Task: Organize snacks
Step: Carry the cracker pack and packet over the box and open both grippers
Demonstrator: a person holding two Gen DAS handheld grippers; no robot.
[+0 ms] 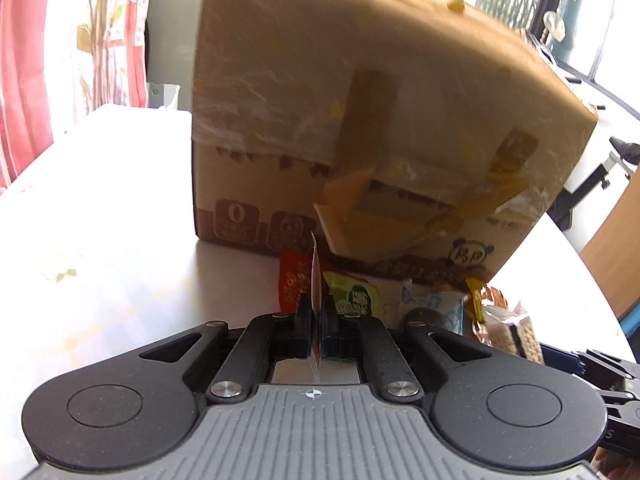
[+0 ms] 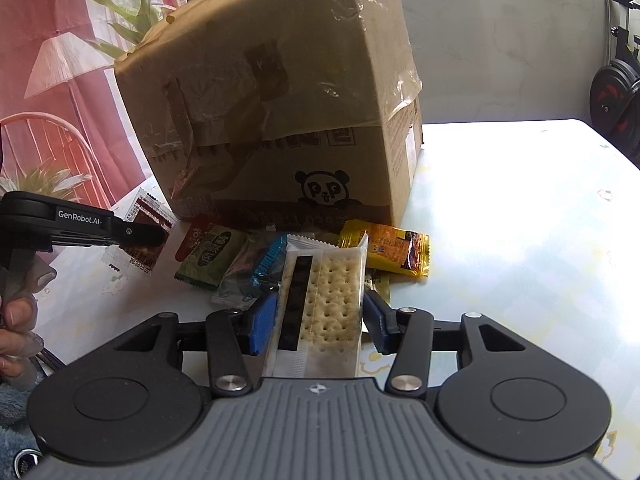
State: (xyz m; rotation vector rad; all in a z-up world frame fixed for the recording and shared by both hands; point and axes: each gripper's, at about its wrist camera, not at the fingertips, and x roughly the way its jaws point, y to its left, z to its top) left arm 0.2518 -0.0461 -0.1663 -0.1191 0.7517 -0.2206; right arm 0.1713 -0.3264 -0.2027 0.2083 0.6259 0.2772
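Two clamped packets (image 2: 320, 300), cracker-filled, flat.

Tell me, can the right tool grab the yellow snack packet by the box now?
Probably not yet. The right tool is already shut on the cracker pack, so it's full. The yellow packet lies just beyond, in the open, touching the cardboard box.

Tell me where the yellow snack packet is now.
In the right wrist view, the yellow packet lies on the table, right of centre, by the box's lower right corner and just behind the cracker pack.
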